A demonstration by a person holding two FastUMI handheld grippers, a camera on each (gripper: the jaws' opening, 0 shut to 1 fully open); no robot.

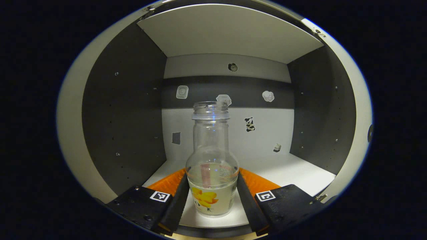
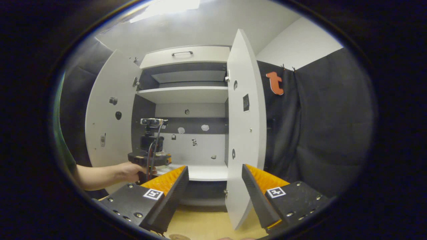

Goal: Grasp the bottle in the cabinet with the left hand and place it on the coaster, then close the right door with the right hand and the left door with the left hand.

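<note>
White ceiling (image 2: 206, 23) with a bright light panel (image 2: 166, 6) at its upper left edge. White wall (image 2: 297, 43) on the right, black cloth (image 2: 327, 126) hung below it. Light wooden surface (image 2: 203, 226) underneath.

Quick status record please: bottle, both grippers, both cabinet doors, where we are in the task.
bottle: clear, uncapped bottle, upright on the cabinet shelf
left gripper: left gripper inside the cabinet, fingers either side of the bottle's base; contact cannot be confirmed
right gripper: right gripper open, held back from the cabinet, holding nothing
left door: left door open
right door: right door open
stage: bottle not yet lifted out
</note>
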